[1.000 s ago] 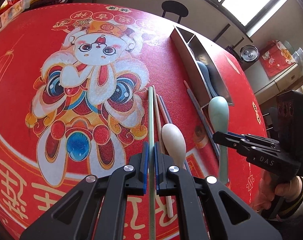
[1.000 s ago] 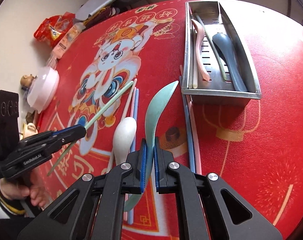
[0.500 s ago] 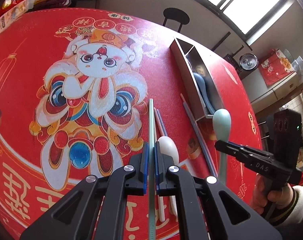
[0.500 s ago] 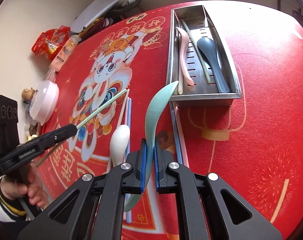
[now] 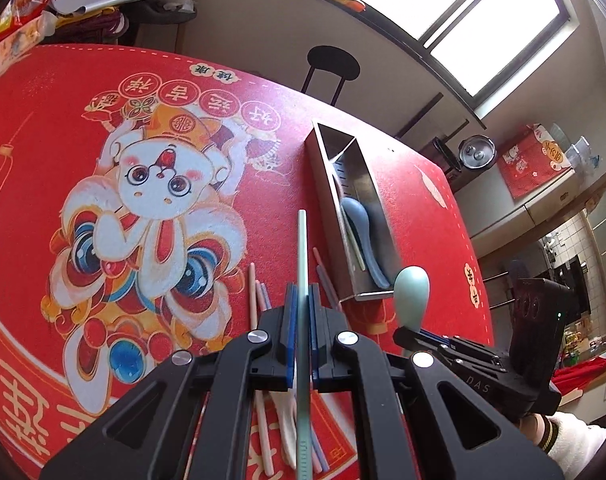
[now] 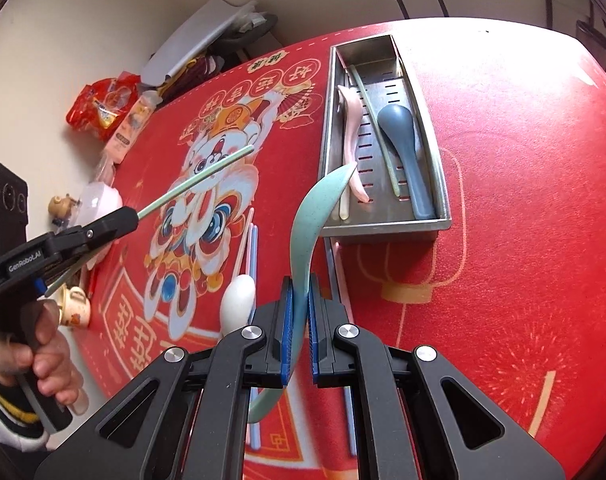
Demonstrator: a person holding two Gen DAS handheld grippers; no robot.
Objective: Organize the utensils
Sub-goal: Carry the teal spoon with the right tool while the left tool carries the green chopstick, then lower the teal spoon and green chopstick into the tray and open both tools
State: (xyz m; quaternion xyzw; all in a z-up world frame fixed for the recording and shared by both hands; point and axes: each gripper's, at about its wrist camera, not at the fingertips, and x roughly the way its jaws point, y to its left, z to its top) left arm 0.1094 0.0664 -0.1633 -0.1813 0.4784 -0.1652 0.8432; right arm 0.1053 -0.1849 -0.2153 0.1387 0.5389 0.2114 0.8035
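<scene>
The left gripper (image 5: 302,332) is pinched on a pale green chopstick (image 5: 302,256), which runs straight out ahead between its blue pads and also trails back under the jaws. The right gripper (image 6: 298,320) is clamped on the handle of a teal spoon (image 6: 307,232); the handle curves up and forward from the pads, and its tip reaches over the near left corner of the metal tray (image 6: 383,227). In the left wrist view the spoon's bowl shows to the right of the left gripper, raised above the red printed tablecloth (image 5: 43,208).

Just below and left of the right gripper a white spoon (image 6: 239,300) lies on the cloth, with a pink chopstick (image 6: 248,236) and a blue chopstick (image 6: 255,248) side by side beyond it. Another blue and pink pair (image 6: 334,264) lies directly ahead of the right gripper, running up to the tray's near wall.

Farther ahead and slightly right of the right gripper, the tray holds a pink spoon (image 6: 353,136) along its left side, a cream chopstick (image 6: 344,208) beside it, a green chopstick (image 6: 377,128) in the middle and a dark blue spoon (image 6: 401,136) to the right.

Far left of the right gripper a hand (image 6: 43,348) grips the left tool's handle. Beyond the table's far edge stands a black stool (image 5: 333,68).
</scene>
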